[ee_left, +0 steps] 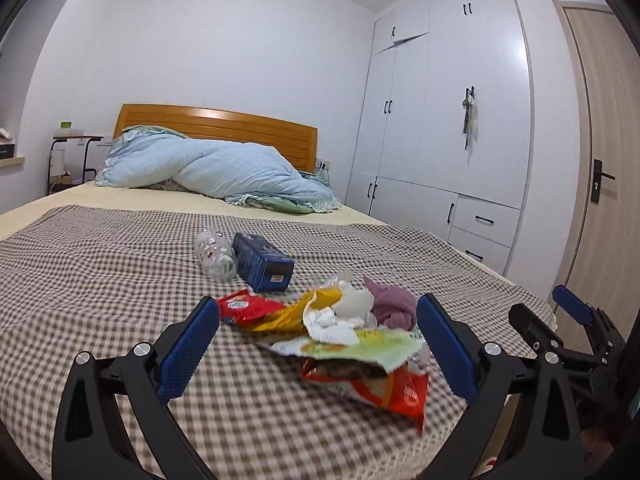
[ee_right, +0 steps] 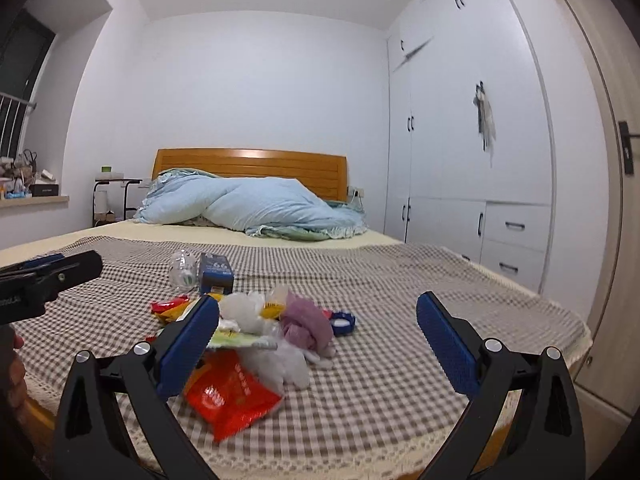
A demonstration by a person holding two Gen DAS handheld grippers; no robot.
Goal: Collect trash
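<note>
A heap of trash lies on the checked blanket [ee_left: 100, 272] near the bed's foot. It holds red snack wrappers [ee_left: 384, 390] [ee_right: 230, 398], a green-white wrapper [ee_left: 360, 346], crumpled white tissue [ee_left: 332, 324] [ee_right: 244, 306] and a purple cloth wad [ee_left: 390, 304] [ee_right: 304, 322]. Behind it lie a clear plastic bottle [ee_left: 214, 254] [ee_right: 182, 268] and a dark blue box [ee_left: 262, 262] [ee_right: 216, 270]. A blue bottle cap [ee_right: 342, 322] rests right of the heap. My left gripper [ee_left: 318, 330] hovers open over the heap. My right gripper [ee_right: 318, 330] is open, just right of it.
A light blue duvet [ee_left: 216, 172] is bunched by the wooden headboard [ee_left: 216, 120]. White wardrobes [ee_left: 452, 120] and a door [ee_left: 608, 184] line the right side. A small black side table [ee_left: 72, 152] stands at the far left. The other gripper [ee_left: 576, 324] shows at the bed's right edge.
</note>
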